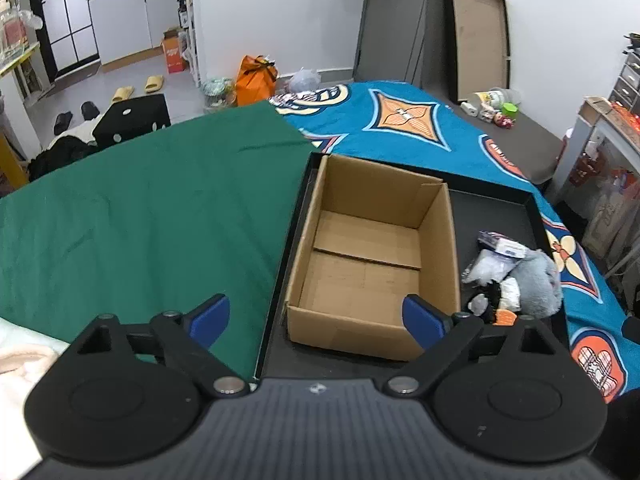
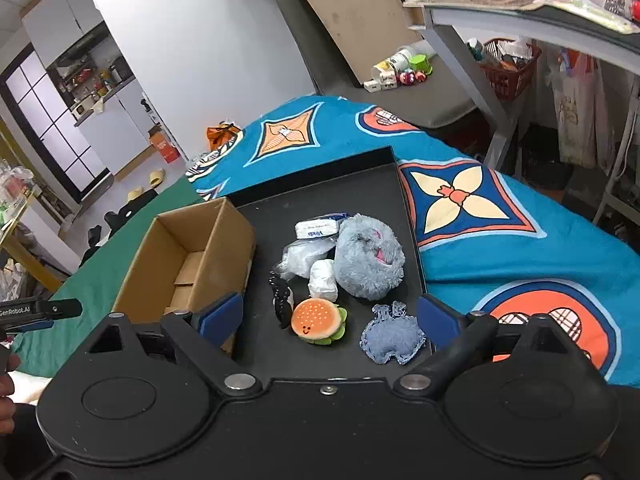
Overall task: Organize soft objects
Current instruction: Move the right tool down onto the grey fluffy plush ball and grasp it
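An empty cardboard box [image 1: 368, 256] stands in the left part of a black tray [image 1: 500, 216]; it also shows in the right wrist view [image 2: 188, 256]. Soft objects lie in the tray [image 2: 328, 184] right of the box: a grey-blue furry plush [image 2: 368, 258], a burger plush [image 2: 318, 320], a small blue plush [image 2: 392, 338], a black and white toy [image 2: 281, 300], a tissue pack [image 2: 318, 228] and white wrapped bundles [image 2: 322, 280]. My left gripper [image 1: 316, 318] is open and empty above the box's near edge. My right gripper [image 2: 330, 318] is open and empty above the burger plush.
The tray lies on a bed with a blue patterned blanket [image 2: 520, 224] and a green cloth [image 1: 152, 216] to the left. A grey desk [image 2: 500, 12] stands at the right. The left gripper's tip [image 2: 44, 310] shows at the right wrist view's left edge.
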{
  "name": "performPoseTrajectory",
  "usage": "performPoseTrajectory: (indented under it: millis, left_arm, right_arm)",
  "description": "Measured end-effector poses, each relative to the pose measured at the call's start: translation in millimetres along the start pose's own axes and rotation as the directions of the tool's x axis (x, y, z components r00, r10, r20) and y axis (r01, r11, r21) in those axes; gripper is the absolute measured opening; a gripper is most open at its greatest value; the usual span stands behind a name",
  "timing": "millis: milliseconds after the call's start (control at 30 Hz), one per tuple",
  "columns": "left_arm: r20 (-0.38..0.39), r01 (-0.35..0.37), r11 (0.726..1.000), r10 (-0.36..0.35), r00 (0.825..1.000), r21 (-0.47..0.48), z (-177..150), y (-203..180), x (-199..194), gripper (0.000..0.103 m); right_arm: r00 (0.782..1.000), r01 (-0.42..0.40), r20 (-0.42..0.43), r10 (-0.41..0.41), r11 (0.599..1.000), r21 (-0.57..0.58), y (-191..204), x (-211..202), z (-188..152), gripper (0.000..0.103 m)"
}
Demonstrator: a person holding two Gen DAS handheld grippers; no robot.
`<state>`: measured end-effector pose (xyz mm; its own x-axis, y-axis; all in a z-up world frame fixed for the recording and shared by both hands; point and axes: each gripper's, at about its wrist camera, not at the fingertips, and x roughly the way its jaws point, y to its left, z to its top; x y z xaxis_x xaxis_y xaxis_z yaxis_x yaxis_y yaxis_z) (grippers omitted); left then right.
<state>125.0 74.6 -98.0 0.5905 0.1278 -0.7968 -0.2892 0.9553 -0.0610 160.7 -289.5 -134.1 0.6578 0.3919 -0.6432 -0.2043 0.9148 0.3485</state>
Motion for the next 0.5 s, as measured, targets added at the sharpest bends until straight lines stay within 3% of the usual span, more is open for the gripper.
performPoseTrajectory:
  millis: [200,500]
  left_arm:
    - [-0.029,-0.011,1.0,0.011,1.0,-0.02,1.3,9.2,20.8,0.081]
    - [-0.046,-0.045,0.999,0.044,0.998,-0.027,3.0,7.9,48.6,0.074]
  right_arm:
    - [1.0,-0.001,-0.005,0.001,1.0,0.021,-5.1,20.9,2.1,0.091]
    - [1.0,0.024,0.001,-0.024,0.994,0.102,-22.2,56.1,1.4,0.091]
